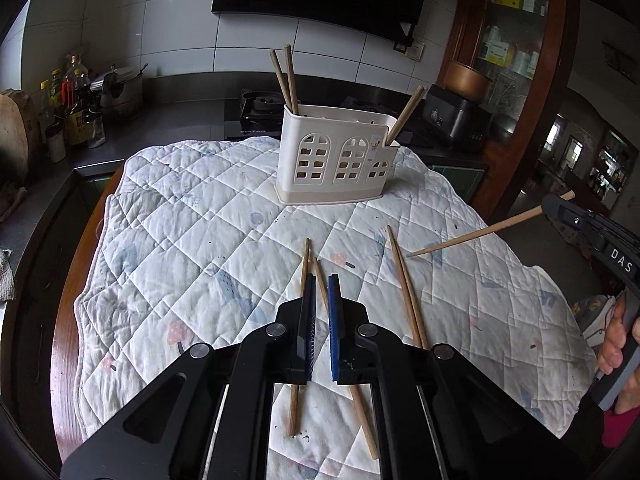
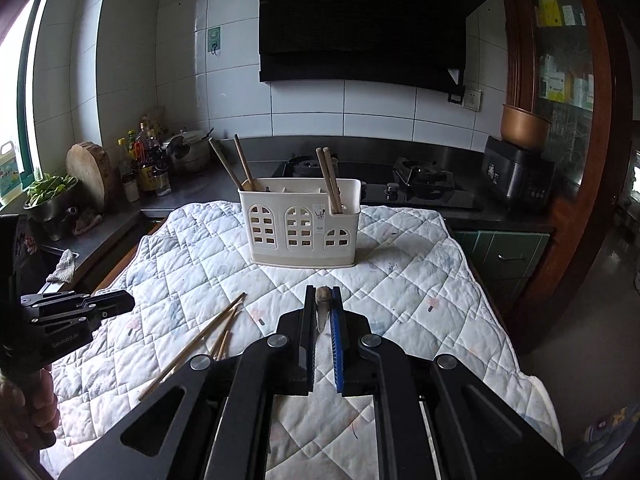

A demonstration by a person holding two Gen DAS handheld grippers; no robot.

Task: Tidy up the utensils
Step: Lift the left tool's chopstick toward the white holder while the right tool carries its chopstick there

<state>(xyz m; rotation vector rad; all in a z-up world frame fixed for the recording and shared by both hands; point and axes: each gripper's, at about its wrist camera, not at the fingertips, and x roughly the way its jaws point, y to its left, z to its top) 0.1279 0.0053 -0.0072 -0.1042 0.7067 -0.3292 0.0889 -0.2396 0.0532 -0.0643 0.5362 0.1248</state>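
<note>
A white quilted cloth [image 1: 192, 240] with faint pastel prints covers the surface, a wooden edge showing at 9 o'clock in the left wrist view. Behind it runs a dark kitchen counter with a gas stove [image 2: 420, 178], a black range hood [image 2: 360, 20] on white wall tiles, bottles [image 2: 146, 160] and a round wooden chopping block [image 2: 90, 172] at 10 o'clock, and a glass-fronted wooden cabinet [image 2: 560, 60] at 2 o'clock.

The letters "DAS" can be read on the right hand-held gripper [image 1: 560, 208] in the left wrist view. Print on the left tool's body in the right wrist view is too blurred to be sure of.

The cream utensil holder [image 1: 338, 160], pierced with arched window cut-outs, stands upright at 12 o'clock on the cloth, with wooden chopsticks [image 1: 286, 80] leaning out of its end compartments. Four loose chopsticks [image 1: 404, 280] lie on the cloth nearer the camera.

The left hand-held gripper [image 1: 322, 280] is slightly parted just over one loose chopstick, not visibly clamping it. The right hand-held gripper is pinching a single chopstick [image 1: 472, 236], which slants down towards 8 o'clock above the cloth.
</note>
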